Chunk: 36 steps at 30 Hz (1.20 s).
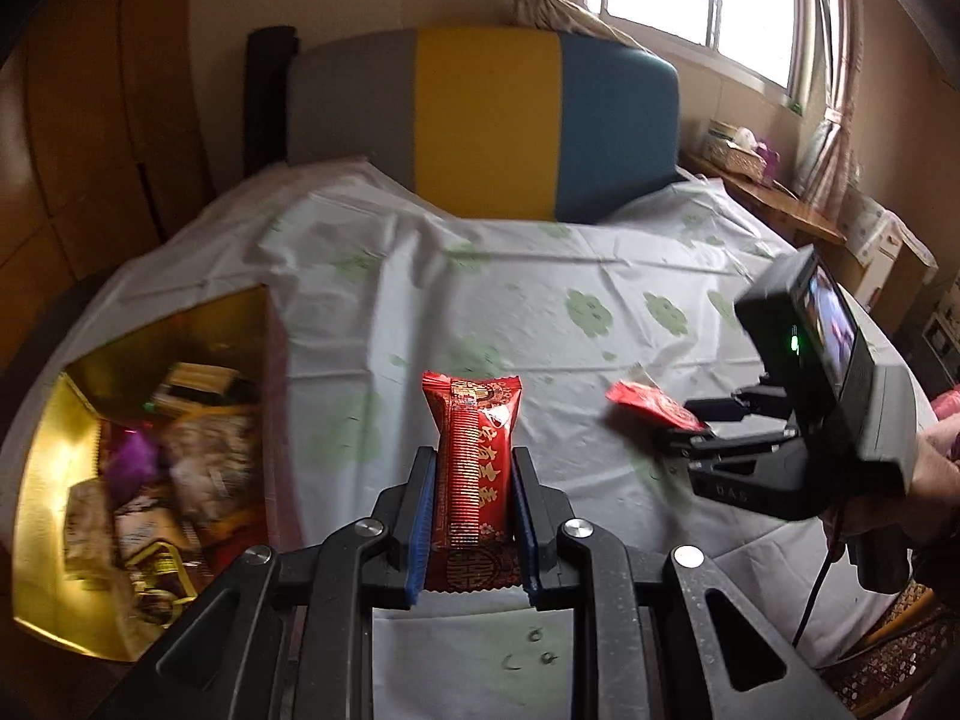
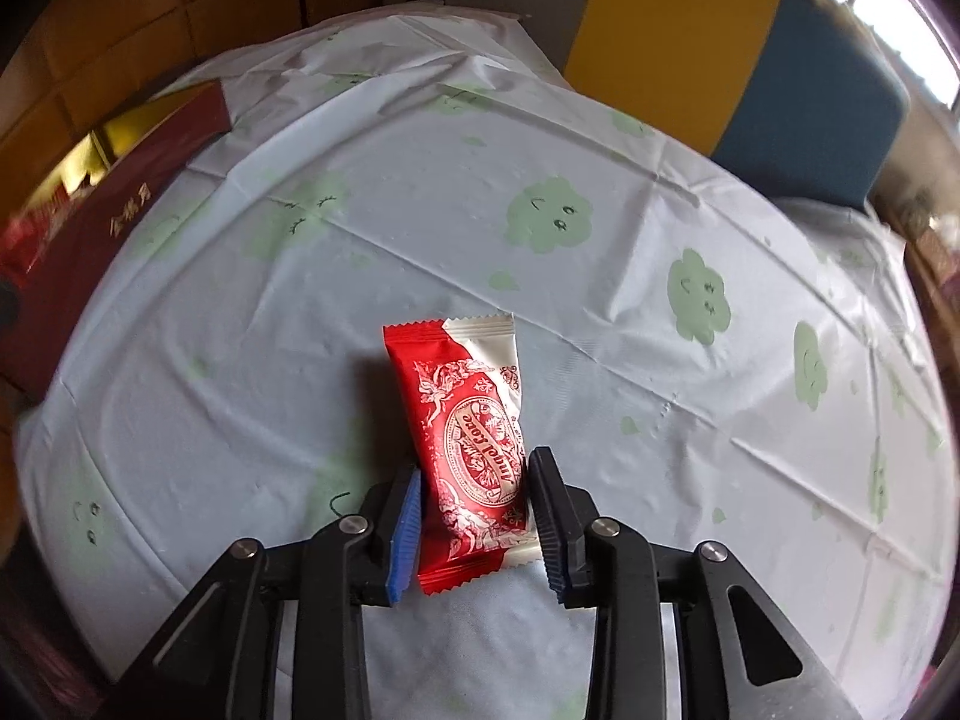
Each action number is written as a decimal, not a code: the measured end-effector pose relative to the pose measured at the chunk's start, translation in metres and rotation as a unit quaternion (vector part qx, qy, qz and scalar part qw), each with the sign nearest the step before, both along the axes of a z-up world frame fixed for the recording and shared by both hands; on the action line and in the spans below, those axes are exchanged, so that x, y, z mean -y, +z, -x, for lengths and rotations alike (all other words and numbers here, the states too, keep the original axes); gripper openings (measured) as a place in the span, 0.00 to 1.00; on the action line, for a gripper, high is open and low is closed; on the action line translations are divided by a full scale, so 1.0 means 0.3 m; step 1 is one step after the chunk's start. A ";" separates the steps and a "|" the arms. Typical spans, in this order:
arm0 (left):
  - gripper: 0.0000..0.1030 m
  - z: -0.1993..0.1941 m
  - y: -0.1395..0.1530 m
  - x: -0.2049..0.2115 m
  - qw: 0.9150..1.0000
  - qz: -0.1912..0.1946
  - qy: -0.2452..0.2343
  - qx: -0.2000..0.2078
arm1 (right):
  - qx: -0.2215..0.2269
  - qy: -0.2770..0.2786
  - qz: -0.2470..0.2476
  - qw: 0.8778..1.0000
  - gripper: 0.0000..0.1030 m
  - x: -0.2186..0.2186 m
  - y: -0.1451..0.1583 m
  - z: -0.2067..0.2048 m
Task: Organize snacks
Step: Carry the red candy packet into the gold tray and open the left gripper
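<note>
Red snack (image 1: pixel 474 468) being clenched in left claw (image 1: pixel 473 501), long axis toward twelve; gold box (image 1: pixel 174 330) lying at nine; right claw (image 2: pixel 474 516) being closed on red-white packet (image 2: pixel 474 456).

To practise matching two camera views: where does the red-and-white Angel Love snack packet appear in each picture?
Left wrist view: red-and-white Angel Love snack packet at right, in the right hand-held gripper.
Right wrist view: bottom centre, between the fingers.
Shared landmark: the yellow chair-back panel.
</note>
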<state>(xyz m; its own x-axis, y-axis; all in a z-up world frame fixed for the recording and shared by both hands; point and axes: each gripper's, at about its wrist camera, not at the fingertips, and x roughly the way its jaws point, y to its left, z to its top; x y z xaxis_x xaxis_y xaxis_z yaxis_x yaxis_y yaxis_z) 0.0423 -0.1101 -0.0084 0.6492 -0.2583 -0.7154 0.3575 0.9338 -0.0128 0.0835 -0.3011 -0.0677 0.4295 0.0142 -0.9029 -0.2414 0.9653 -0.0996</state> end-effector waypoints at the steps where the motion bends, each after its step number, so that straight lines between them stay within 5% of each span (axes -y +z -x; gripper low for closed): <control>1: 0.23 0.005 0.009 -0.014 1.000 -0.001 0.005 0.005 | 0.002 0.004 0.004 1.000 0.32 -0.004 -0.001 0.002; 13: 0.23 0.033 0.109 -0.156 0.996 -0.018 0.062 0.062 | 0.005 0.004 0.003 1.000 0.32 0.004 0.000 0.000; 26: 0.23 0.027 0.121 -0.250 0.994 -0.015 0.091 0.064 | 0.012 0.009 0.008 1.000 0.32 0.000 0.003 0.010; 32: 0.23 -0.027 0.107 -0.398 0.990 0.043 0.131 0.019 | 0.011 0.010 0.011 1.000 0.32 -0.003 0.005 0.011; 36: 0.23 -0.065 0.100 -0.605 0.975 0.105 0.197 -0.014 | 0.010 0.011 0.013 1.000 0.32 -0.005 0.006 0.009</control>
